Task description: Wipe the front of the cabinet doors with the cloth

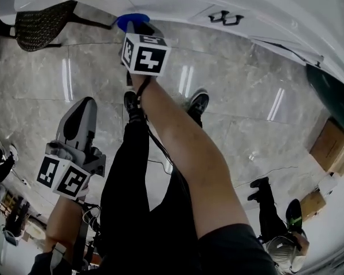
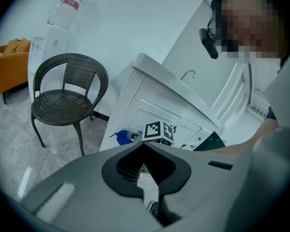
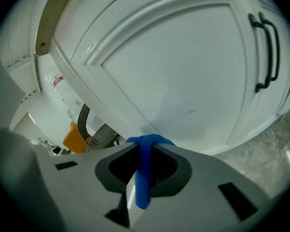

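Observation:
The white cabinet door (image 3: 183,66) fills the right gripper view, with two black handles (image 3: 267,52) at its right edge. My right gripper (image 3: 144,146) is shut on a blue cloth (image 3: 145,170), and the cloth's folded end touches the door's lower part. In the head view the cloth (image 1: 132,20) shows against the cabinet's base (image 1: 178,7), just beyond the right gripper's marker cube (image 1: 144,53). My left gripper (image 1: 85,103) hangs low at the left, away from the cabinet. Its jaws are shut and hold nothing (image 2: 144,146).
A dark wicker chair (image 1: 43,22) stands left of the cabinet on the grey marble floor. A water dispenser (image 2: 63,13) and an orange seat (image 2: 9,62) are behind it. The holder's shoes (image 1: 198,102) are below the cloth. Cardboard boxes (image 1: 332,145) and another person (image 1: 275,211) are at right.

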### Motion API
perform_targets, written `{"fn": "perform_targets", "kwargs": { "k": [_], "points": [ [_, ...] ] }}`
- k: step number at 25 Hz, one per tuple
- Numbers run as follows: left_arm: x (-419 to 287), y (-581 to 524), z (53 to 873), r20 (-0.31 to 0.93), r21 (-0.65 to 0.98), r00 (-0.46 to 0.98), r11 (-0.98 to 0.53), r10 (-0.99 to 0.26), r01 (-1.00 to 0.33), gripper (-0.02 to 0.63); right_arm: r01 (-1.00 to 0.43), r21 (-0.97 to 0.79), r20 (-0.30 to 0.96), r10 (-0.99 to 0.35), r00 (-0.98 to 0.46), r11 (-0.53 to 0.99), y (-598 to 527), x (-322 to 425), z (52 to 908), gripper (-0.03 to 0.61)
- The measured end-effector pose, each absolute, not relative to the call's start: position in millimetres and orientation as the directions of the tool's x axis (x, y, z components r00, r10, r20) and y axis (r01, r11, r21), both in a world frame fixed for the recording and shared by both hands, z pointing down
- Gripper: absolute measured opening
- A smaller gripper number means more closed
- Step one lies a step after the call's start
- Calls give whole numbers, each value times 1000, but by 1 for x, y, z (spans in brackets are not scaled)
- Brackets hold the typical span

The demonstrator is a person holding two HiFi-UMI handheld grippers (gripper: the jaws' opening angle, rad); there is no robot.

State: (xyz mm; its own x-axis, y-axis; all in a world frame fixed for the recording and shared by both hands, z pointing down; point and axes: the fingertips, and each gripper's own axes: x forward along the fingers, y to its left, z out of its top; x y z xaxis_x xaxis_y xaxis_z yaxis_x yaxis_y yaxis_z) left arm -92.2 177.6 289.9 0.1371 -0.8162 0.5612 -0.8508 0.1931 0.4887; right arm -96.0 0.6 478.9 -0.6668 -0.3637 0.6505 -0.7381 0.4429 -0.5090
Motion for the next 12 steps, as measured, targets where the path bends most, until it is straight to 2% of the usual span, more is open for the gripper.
{"fn": "perform_targets", "kwargs": {
  "k": [5, 12],
  "points": [
    [-119, 189, 298, 582, 470, 102, 232, -807, -852, -2, -713, -509, 647, -332, -687, 482, 2, -136, 490, 57],
    [-103, 180, 308, 594, 477, 125, 223, -794, -850, -2, -724, -511, 649, -344, -679, 464, -29, -110, 494, 57]
  ]
}}
